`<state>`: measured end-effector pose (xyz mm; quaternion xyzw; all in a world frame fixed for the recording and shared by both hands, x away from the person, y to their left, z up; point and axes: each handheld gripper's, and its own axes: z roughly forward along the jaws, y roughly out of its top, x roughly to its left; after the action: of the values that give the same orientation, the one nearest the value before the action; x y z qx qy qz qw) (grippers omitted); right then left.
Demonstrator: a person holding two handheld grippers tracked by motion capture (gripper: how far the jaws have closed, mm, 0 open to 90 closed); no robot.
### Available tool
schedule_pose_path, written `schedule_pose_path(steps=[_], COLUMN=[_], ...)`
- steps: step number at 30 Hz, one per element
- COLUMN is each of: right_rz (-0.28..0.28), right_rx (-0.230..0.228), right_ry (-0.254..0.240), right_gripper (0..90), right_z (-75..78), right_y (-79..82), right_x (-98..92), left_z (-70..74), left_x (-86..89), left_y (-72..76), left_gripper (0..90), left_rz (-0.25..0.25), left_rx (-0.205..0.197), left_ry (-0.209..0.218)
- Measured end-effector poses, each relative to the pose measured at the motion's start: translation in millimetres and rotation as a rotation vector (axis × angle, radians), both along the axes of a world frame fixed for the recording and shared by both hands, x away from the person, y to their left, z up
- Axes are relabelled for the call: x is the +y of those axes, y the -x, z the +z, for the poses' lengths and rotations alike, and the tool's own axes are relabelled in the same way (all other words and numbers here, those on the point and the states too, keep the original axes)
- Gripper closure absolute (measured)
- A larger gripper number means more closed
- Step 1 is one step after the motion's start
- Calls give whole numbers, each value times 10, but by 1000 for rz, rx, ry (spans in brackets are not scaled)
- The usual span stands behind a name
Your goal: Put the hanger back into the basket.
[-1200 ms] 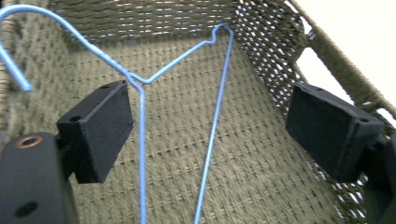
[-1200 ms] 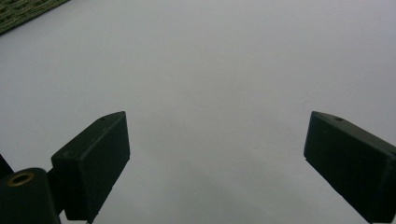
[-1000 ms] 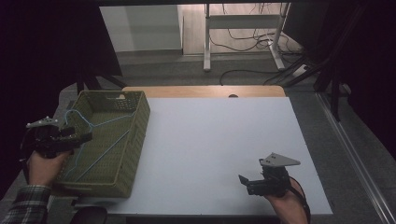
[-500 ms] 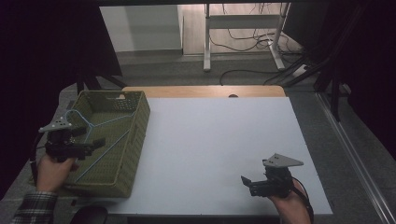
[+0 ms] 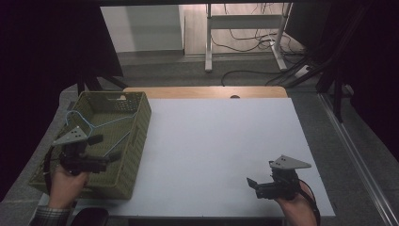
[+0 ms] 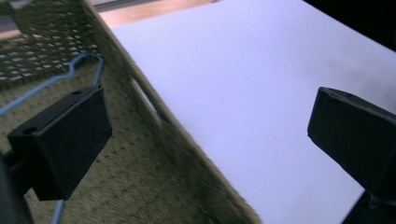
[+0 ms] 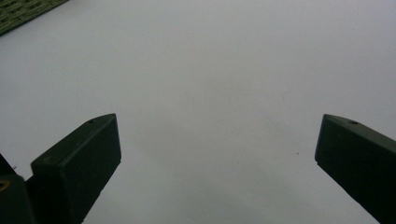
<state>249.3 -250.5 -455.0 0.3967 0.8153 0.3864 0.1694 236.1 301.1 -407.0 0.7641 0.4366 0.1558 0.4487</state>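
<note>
Lying in the green woven basket (image 5: 133,141) at the bench's (image 5: 216,141) left edge, the blue wire hanger (image 5: 101,123) seems untouched. The left gripper (image 5: 112,158) hovers over the basket, jaws apart; the right gripper (image 5: 251,183) waits well apart, also spread, empty.

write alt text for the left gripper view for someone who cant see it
The left gripper, jaws wide open, straddles the near wall of a green woven basket: one jaw is inside it above a blue wire hanger lying on its floor, the other over the white table.
</note>
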Motion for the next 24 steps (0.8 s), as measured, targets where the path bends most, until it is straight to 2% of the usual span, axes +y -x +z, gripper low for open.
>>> schedule_pose_path(steps=[7, 14, 21, 24], right_rz=[-22, -42, -50, -54], right_rx=[5, 9, 13, 18], right_ry=[4, 12, 19, 18], right_gripper=[0, 0, 0, 0], right_z=[-3, -13, -26, -38], right_y=[22, 42, 64, 72], right_x=[-107, -183, -235, -258], left_z=[-136, -277, -421, -487], left_x=[-197, -324, -413, -441], left_y=[173, 237, 261, 251], left_gripper=[0, 0, 0, 0], left_rz=[-17, -31, -35, -35], left_rx=[-2, 17, 41, 56], left_ry=[-12, -22, -61, -93])
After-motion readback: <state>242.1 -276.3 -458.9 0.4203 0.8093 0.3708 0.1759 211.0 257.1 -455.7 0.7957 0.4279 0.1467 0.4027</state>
